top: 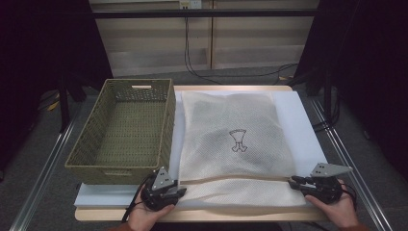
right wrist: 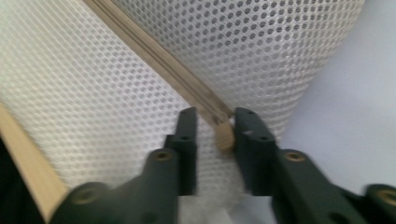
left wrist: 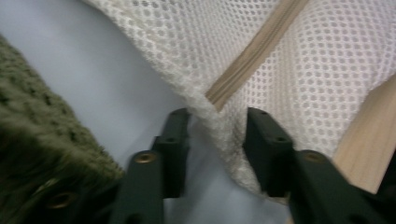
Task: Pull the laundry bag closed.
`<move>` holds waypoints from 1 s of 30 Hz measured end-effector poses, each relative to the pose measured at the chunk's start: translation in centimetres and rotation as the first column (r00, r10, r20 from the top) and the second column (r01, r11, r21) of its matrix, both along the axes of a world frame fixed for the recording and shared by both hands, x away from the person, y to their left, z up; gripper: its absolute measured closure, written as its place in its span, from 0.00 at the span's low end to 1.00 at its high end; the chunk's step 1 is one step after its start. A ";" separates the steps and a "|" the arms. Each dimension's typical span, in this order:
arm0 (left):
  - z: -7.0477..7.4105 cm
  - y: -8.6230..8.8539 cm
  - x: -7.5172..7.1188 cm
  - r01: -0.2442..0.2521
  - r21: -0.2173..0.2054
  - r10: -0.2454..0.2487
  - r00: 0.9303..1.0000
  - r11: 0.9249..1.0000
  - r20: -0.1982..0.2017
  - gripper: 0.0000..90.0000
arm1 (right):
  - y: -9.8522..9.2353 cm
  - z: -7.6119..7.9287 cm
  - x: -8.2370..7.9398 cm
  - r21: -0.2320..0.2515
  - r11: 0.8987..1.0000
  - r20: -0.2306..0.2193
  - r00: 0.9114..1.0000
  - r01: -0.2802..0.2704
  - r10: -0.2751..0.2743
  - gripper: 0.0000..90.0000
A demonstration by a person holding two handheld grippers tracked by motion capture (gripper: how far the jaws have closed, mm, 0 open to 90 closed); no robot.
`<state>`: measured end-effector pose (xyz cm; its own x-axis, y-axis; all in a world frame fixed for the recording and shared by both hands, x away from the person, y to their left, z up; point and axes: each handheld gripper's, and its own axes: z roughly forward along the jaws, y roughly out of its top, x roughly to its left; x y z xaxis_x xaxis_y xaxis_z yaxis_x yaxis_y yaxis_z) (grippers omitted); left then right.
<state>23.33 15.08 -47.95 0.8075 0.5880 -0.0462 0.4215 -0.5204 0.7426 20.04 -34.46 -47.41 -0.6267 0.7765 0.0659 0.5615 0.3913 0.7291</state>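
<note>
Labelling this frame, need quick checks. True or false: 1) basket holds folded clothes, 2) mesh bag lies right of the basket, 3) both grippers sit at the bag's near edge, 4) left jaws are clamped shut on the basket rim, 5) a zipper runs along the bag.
1) False: the basket is empty.
2) True: the mesh bag lies beside it on the right.
3) True: left gripper, right gripper.
4) False: its jaws stand apart around the bag's corner.
5) True: tan zipper.

A pale wooden table [top: 231, 88] stands on grey floor [top: 29, 159]. Behind it, light wall panels [top: 159, 48] with black cables [top: 192, 67] hanging down. Both sides of the room lie dark.
</note>
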 end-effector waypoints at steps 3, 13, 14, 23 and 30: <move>0.5 0.4 -0.5 0.015 -0.007 -0.015 1.000 1.000 0.015 0.55 | -0.1 0.4 -0.2 0.031 0.999 -0.003 1.000 0.020 -0.020 0.62; 2.8 3.6 -3.2 -0.046 -0.175 0.059 0.996 0.983 0.072 0.27 | 0.0 3.0 -2.6 0.194 0.970 0.121 0.978 0.147 -0.172 0.37; 2.8 3.6 -3.2 -0.046 -0.175 0.059 0.996 0.983 0.072 0.26 | 0.0 3.0 -2.6 0.194 0.970 0.121 0.978 0.147 -0.172 0.37; 3.3 7.6 -4.8 -0.213 -0.202 0.242 0.961 0.956 0.132 0.20 | -0.4 3.1 -6.3 0.250 0.931 0.166 0.935 0.267 -0.313 0.37; 3.4 8.9 -5.5 -0.233 -0.253 0.284 0.940 0.939 0.187 0.16 | -1.1 3.1 -8.7 0.307 0.902 0.205 0.904 0.304 -0.375 0.39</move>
<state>17.85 23.95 -44.52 0.6340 0.7722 -0.0414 0.3337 -0.2250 0.9154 11.36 -35.57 -44.28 -0.3502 0.9209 0.1710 0.4081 -0.0142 0.9128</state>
